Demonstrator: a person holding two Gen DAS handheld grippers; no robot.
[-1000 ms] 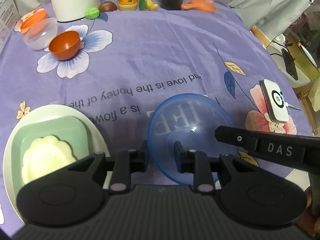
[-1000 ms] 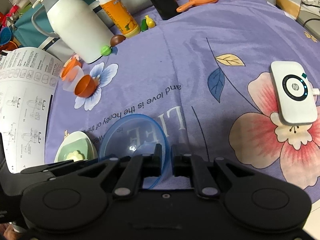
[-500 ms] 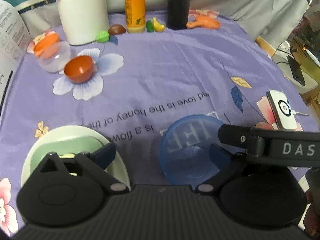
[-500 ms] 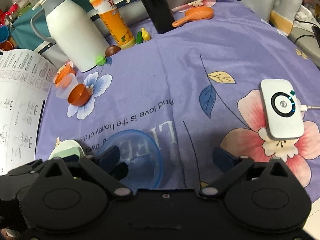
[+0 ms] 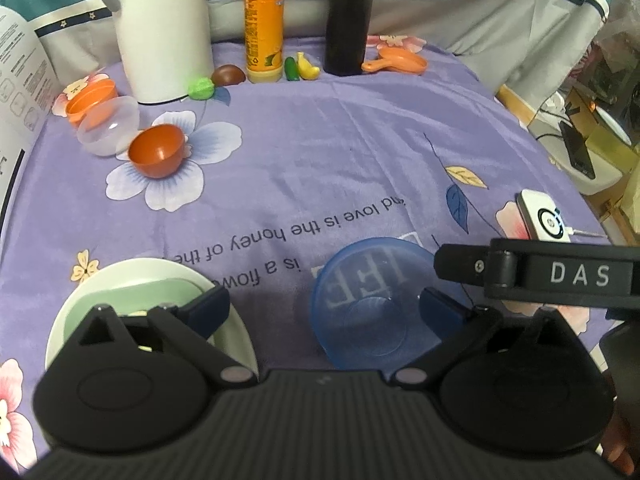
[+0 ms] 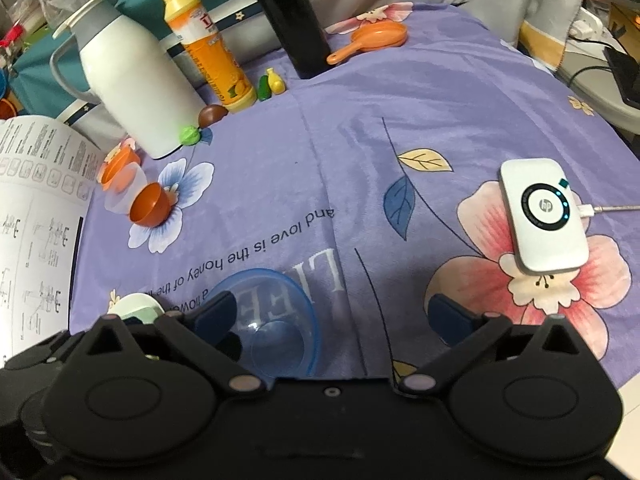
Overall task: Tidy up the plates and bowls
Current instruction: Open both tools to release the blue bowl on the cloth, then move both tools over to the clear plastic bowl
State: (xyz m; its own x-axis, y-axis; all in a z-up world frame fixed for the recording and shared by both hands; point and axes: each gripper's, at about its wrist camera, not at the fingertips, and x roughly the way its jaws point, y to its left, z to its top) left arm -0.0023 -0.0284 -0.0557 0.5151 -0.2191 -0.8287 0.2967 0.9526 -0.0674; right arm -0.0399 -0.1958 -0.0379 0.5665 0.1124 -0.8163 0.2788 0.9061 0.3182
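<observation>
Translucent blue plastic bowl (image 5: 370,304) round, btwn wide-spread left gripper (image 5: 326,308) fingers.

A home table, going by the purple floral tablecloth (image 5: 320,152) (printed with a verse), white thermos jug (image 6: 136,88), juice bottle (image 6: 208,48) and toy food.

On the bench (image 5: 320,152), the bowl (image 5: 370,300) sits near the front edge at about 5 o'clock, with the stacked plates (image 5: 160,280) to its left at 7. Three small cups (image 5: 156,156) cluster at 10. The jug (image 5: 164,28), bottle (image 5: 262,20) and toy pan (image 5: 396,65) line the back, the charger (image 5: 542,220) at 3.
</observation>
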